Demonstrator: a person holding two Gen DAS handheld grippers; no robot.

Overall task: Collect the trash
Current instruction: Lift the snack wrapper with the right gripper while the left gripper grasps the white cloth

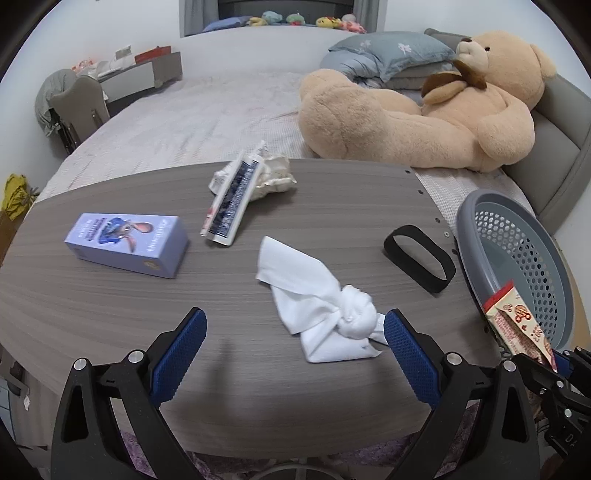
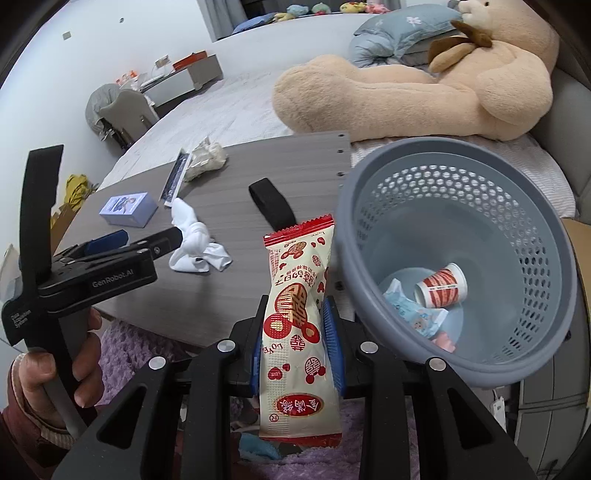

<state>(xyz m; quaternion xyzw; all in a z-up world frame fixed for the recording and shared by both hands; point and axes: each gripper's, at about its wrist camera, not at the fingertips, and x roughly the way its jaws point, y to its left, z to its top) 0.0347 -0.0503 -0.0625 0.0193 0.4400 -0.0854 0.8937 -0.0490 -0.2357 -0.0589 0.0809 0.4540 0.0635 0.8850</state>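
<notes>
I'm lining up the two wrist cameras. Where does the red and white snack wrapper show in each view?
Left wrist view: the red and white snack wrapper is at the far right edge, in front of the grey perforated plastic basket.
Right wrist view: the wrapper stands bottom centre, clamped in the right tool, left of the basket.
Shared landmark: the black elastic band.

This is a bedroom in a home. A wide bed (image 1: 207, 110) fills the room, with a large teddy bear (image 1: 424, 110) and pillows (image 1: 388, 50) at its grey padded headboard (image 1: 554, 147), small plush toys (image 1: 295, 18) along the far ledge, and a wood-grain overbed table (image 1: 110, 314) across it.
</notes>
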